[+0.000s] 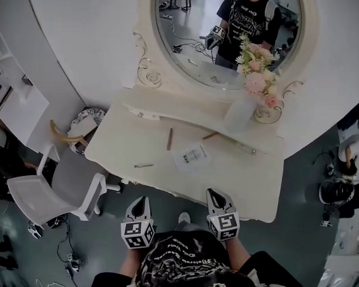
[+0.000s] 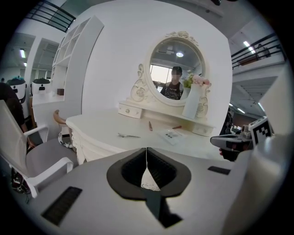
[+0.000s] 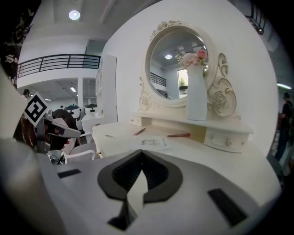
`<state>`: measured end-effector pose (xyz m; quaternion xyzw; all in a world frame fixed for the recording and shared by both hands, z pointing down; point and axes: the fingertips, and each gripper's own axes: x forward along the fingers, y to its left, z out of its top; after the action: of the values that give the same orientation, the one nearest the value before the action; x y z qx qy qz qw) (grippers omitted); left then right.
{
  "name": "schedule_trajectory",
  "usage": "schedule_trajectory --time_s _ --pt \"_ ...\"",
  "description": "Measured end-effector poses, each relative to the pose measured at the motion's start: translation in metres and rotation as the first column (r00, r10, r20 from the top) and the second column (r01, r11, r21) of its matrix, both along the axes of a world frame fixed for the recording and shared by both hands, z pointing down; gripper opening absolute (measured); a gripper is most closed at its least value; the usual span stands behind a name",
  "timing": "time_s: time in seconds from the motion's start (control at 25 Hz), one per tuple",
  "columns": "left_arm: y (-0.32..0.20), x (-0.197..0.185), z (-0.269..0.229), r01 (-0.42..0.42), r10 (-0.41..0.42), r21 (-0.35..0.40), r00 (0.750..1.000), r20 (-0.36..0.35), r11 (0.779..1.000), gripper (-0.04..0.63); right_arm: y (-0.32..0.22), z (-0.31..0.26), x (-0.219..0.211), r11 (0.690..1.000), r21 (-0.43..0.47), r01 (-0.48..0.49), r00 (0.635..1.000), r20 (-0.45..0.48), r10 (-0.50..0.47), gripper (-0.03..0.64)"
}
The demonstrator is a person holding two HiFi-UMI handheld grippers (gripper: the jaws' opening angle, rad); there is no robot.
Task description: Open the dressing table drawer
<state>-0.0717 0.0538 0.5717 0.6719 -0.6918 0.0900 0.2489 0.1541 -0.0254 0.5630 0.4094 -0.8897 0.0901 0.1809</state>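
Note:
The white dressing table (image 1: pixel 240 185) stands under an oval mirror (image 1: pixel 188 45). Its raised shelf has a small knobbed drawer at the left end (image 2: pixel 129 110) and another at the right end (image 3: pixel 225 140); both are closed. My left gripper (image 1: pixel 143 201) and right gripper (image 1: pixel 212 194) hover side by side just short of the table's front edge, pointing at it and touching nothing. In the left gripper view the jaws (image 2: pixel 146 149) meet at the tip, with nothing between them. The right gripper's jaws (image 3: pixel 141 151) also meet, with nothing held.
On the tabletop lie a brown pencil (image 1: pixel 169 139), a red pen (image 1: pixel 210 135), a printed card (image 1: pixel 192 157) and a metal clip (image 1: pixel 143 166). A white vase (image 1: pixel 240 111) of pink flowers stands on the shelf. A white chair (image 1: pixel 52 194) is at the left.

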Motion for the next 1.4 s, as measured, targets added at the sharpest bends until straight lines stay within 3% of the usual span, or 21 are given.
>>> schedule_trajectory --time_s 0.24,0.44,0.8,1.16,1.4 --pt "-0.018 0.005 -0.003 0.038 -0.038 0.005 0.999 -0.013 0.999 0.018 -0.027 -0.002 -0.003 0.999 0.005 0.054 0.999 0.005 -0.054 0.011" --pt "-0.025 0.006 -0.005 0.063 -0.063 -0.001 0.998 0.019 0.998 0.018 -0.040 0.002 -0.005 0.997 -0.007 0.072 0.997 0.027 -0.072 0.011" --pt "-0.029 -0.006 -0.010 0.145 -0.144 0.016 0.987 -0.074 0.989 0.018 -0.049 0.006 -0.013 0.993 -0.024 0.113 0.993 0.027 -0.113 0.011" --pt "-0.051 -0.026 -0.019 0.139 -0.135 0.042 0.988 -0.070 0.989 0.018 -0.070 -0.002 -0.034 0.994 -0.005 0.106 0.994 0.027 -0.106 0.011" --pt "-0.074 -0.037 -0.031 0.071 -0.069 0.073 0.997 -0.026 0.995 0.018 -0.082 -0.003 -0.054 0.995 -0.017 0.095 0.995 0.021 -0.094 0.011"
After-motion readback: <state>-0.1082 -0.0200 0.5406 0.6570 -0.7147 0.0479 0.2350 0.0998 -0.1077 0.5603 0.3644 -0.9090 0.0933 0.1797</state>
